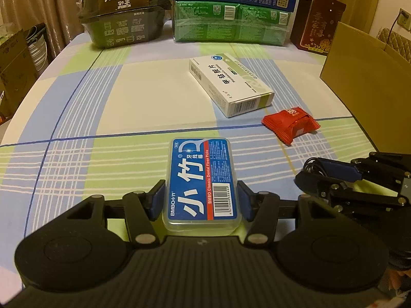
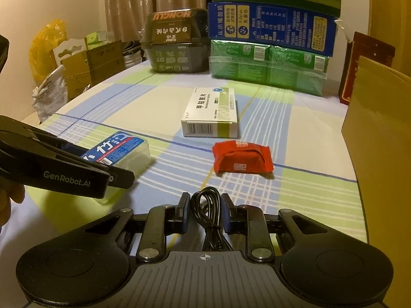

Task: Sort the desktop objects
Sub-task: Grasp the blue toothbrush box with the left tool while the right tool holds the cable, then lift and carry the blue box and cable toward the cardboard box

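Left gripper (image 1: 201, 200): clenched on floss box (image 1: 201, 182), which lies on the tablecloth (image 1: 143, 107) nearer the camera than the pill box (image 1: 231, 84). Right gripper (image 2: 205, 211): clamped on black cable (image 2: 209, 218), just right of floss box. Red packet (image 2: 242, 159): just in front of pill box, apart from it.

floss box (image 1: 201, 184): clear glossy plastic, glossy printed label. left gripper (image 1: 201, 200): matt black plastic, metal rivets. medicine carton (image 1: 231, 84): smooth card. red sachet (image 1: 291, 123): shiny crinkled foil. cable (image 2: 208, 213): black, glossy, rubbery sheath. counter (image 1: 128, 102): matt woven checked cloth
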